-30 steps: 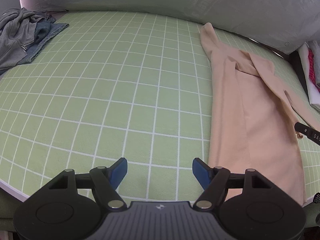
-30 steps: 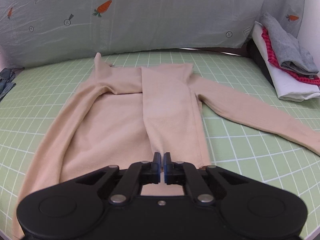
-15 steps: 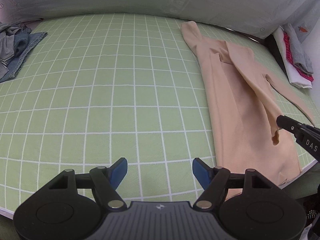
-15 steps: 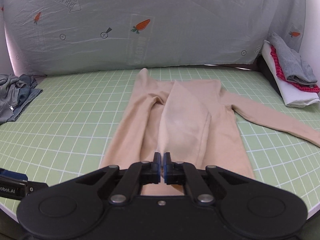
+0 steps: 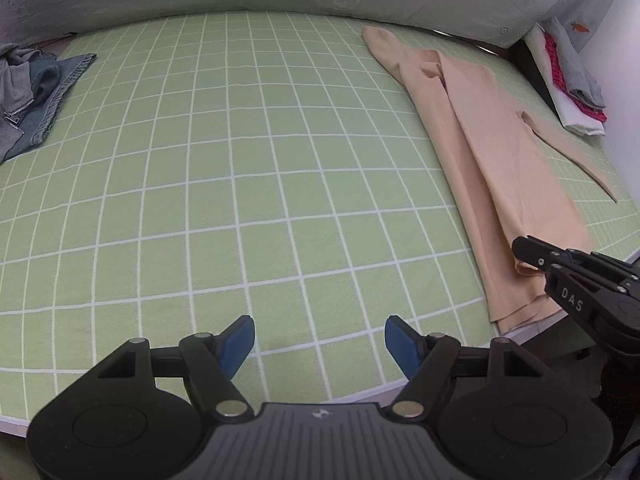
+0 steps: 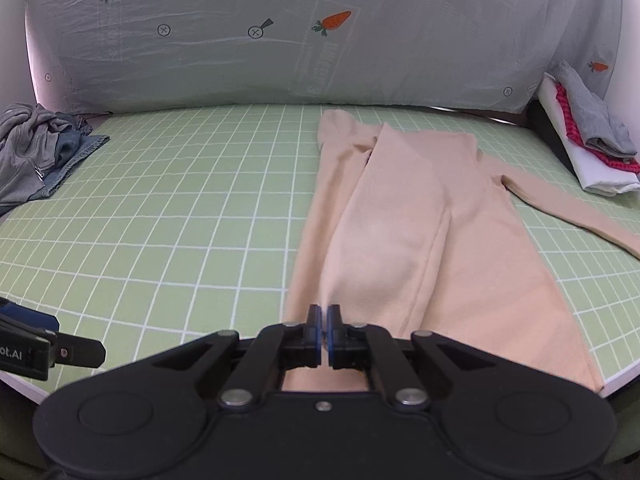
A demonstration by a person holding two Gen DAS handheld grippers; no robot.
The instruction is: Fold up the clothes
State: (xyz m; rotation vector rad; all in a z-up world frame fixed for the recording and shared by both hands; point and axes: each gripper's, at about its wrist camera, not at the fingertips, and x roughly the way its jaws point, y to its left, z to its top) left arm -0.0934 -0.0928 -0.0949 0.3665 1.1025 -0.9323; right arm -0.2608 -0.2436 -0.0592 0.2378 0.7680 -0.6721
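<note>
- The right claw point(image 6: 324, 320) has its blue pads pressed together on a fold of the peach long-sleeved top point(image 6: 404, 232), pinching the cloth at the near end of the folded-over panel.
- From that pinch the top stretches straight ahead of the right claw across the green gridded bench point(image 6: 180, 220), toward the grey carrot-print backdrop point(image 6: 280, 40).
- One sleeve point(image 6: 568, 208) of the top lies flat, trailing away to the right of the right claw.
- The left claw point(image 5: 320, 338) stands wide open above bare mat, with nothing between its blue pads point(image 5: 240, 340).
- Seen from the left claw, the top point(image 5: 480, 140) lies ahead and to the right, well apart from its fingers; the right claw point(image 5: 520, 248) shows at the right edge, at the top's near end.
- A crumpled grey zip garment on a piece of denim point(image 6: 48, 156) sits far ahead and to the left of both claws.
- A stack of folded clothes point(image 6: 588, 152), white, pink and grey, rests far ahead to the right of the right claw.
</note>
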